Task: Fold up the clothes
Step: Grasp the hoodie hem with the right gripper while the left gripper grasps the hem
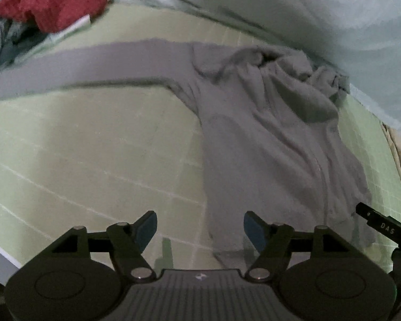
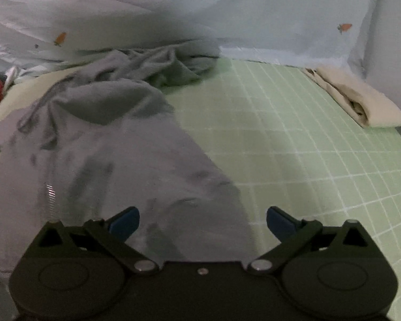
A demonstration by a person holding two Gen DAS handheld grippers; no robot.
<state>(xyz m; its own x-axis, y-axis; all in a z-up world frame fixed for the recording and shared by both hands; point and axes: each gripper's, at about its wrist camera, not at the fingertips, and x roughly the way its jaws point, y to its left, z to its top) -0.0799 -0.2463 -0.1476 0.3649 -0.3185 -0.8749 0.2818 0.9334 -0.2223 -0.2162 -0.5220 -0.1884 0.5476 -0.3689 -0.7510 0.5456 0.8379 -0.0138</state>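
Lengthwise, near to far, a grey zip-front hooded sweatshirt is laid on the green checked bedsheet; its near hem is met by the right gripper and the left gripper, both spread wide, nothing held.

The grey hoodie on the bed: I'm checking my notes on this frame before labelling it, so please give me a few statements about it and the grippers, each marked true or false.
1. The grey hoodie lies on a green checked sheet. True.
2. The left gripper is clamped on the hoodie's sleeve. False: its jaws stand open and hold nothing.
3. One sleeve is stretched out flat to the side. True.
4. The right gripper is shut. False: its jaws stand wide open above the hoodie's lower part.
5. A folded cream cloth lies apart from the hoodie near the bed's edge. True.
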